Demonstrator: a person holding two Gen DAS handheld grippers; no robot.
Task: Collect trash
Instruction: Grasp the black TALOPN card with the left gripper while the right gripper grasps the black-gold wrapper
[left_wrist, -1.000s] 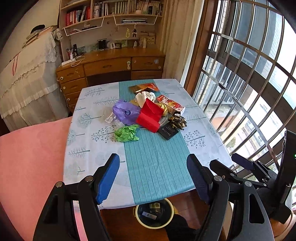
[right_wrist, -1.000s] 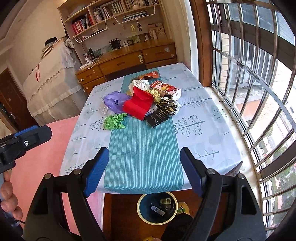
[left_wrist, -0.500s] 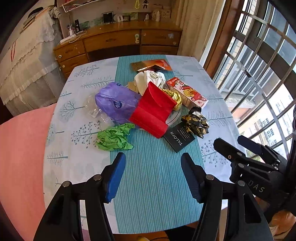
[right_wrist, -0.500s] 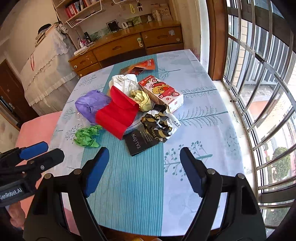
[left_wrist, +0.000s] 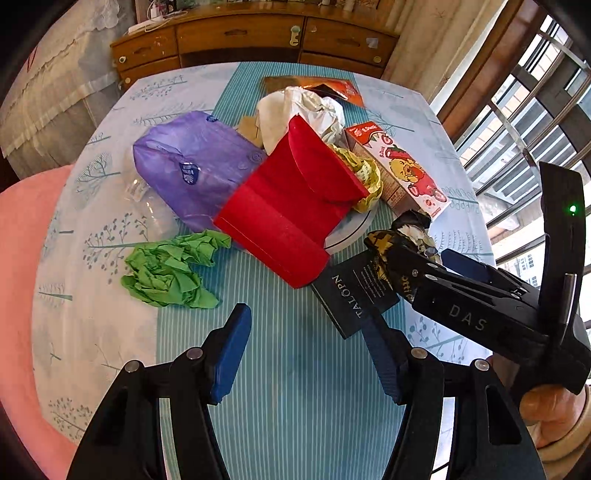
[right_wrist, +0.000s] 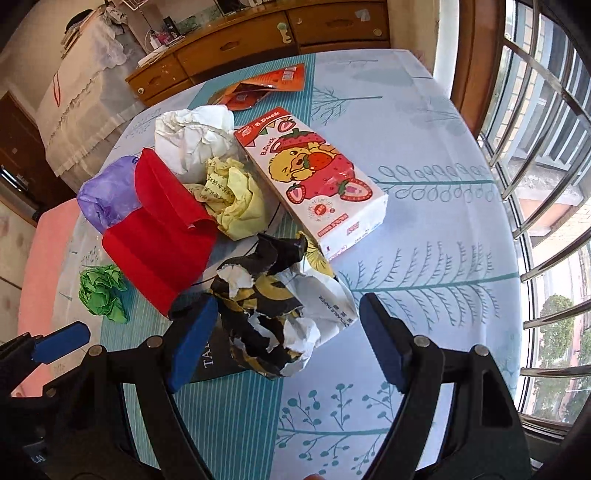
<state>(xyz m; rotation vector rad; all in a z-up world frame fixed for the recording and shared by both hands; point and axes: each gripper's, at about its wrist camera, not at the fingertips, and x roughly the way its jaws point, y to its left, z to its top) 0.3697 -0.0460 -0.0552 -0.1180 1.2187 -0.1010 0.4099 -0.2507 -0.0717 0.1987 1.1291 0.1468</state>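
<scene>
A crumpled black, gold and white paper wrapper (right_wrist: 280, 317) lies at the near edge of the trash pile on the teal-striped tablecloth (right_wrist: 236, 417), partly over a flat black card (left_wrist: 351, 295). It is framed by the spread fingers of the right gripper (right_wrist: 284, 343), nothing pinched. The left gripper (left_wrist: 310, 350) is likewise held apart over bare cloth, near a crumpled green paper ball (left_wrist: 170, 269). The wrapper is judged light, soft and springy; its bulging middle should be squeezed.

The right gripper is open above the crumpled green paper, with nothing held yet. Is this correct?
Not quite. In the right wrist view, the right gripper is open and holds nothing, but it is above the crumpled black and gold wrapper, not the crumpled green paper, which lies off to the left beside the red folded paper.
</scene>
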